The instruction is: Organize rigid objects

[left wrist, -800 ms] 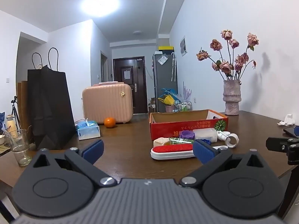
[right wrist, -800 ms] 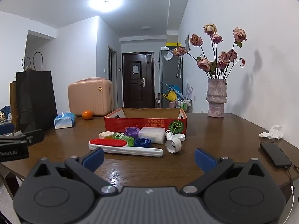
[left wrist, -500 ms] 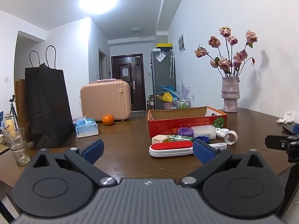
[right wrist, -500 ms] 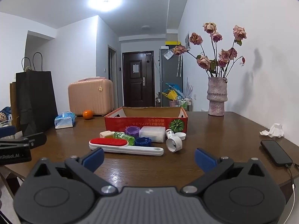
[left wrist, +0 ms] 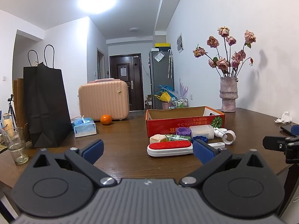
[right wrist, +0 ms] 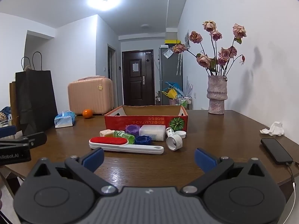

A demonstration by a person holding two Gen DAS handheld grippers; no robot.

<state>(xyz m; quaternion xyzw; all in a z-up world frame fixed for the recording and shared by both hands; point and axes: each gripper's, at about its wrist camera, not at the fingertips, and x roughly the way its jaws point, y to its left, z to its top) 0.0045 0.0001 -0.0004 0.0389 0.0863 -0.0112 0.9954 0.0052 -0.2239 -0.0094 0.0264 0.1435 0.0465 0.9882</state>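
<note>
Hovering short of the clutter, the left gripper (left wrist: 147, 150) and right gripper (right wrist: 148, 157) are both standing with fingers spread wide, holding nothing. Starting with the lint brush (right wrist: 119, 144), lying nearest and just before the red box (right wrist: 145, 120), looks wisest. Small items behind it are overlapping, hiding their shapes.

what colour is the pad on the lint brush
Red, on a white handle; the lint brush shows best in the right wrist view.

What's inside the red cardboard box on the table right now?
Only bare brown inner walls show inside the red cardboard box; nothing rises above its rim. Its floor is hidden by the front wall, so low items cannot be excluded.
</note>
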